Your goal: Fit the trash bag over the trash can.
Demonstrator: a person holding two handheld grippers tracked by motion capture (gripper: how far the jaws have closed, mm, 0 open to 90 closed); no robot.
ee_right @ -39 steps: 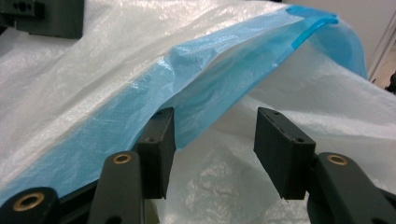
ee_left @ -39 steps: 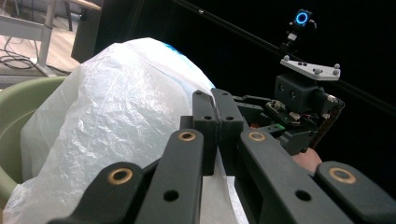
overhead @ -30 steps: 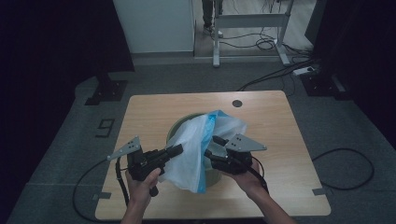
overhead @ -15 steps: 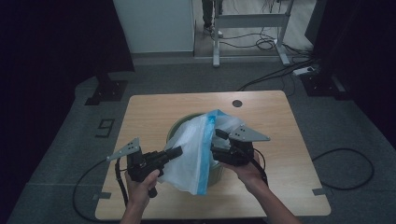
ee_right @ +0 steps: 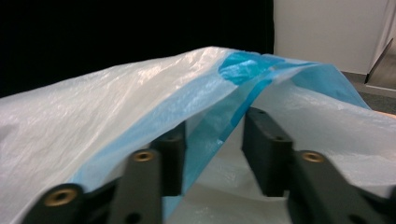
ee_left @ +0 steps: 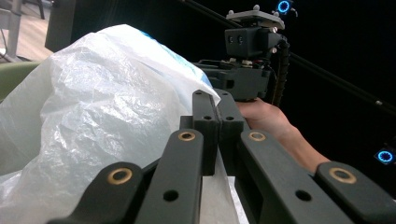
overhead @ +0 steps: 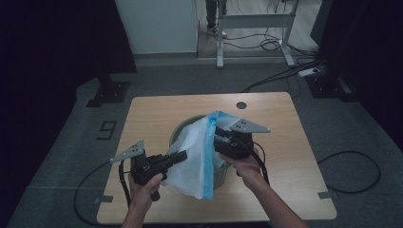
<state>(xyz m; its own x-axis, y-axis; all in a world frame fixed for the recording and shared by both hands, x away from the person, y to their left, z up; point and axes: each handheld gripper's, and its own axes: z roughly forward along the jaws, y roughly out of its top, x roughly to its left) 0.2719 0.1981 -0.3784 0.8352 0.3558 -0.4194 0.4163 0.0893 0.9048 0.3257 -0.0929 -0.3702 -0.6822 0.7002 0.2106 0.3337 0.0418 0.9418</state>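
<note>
The right gripper (overhead: 219, 137) has moved up along the bag (overhead: 195, 156), its fingers closing around the blue edge, not yet pinching. The left gripper (overhead: 183, 156) clenches the bag.

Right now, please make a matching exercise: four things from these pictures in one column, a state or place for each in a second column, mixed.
Things:
1. left hand-held gripper
2. right hand-held gripper
3. plastic bag
4. green bin

States or places:
A. stands on the table, the bag draped over it
B. jaws apart, blue bag edge between them
C. white with a blue band
D. jaws shut on a bag fold

Pairs: 1-D, 2-B, 3-C, 4-A
</note>
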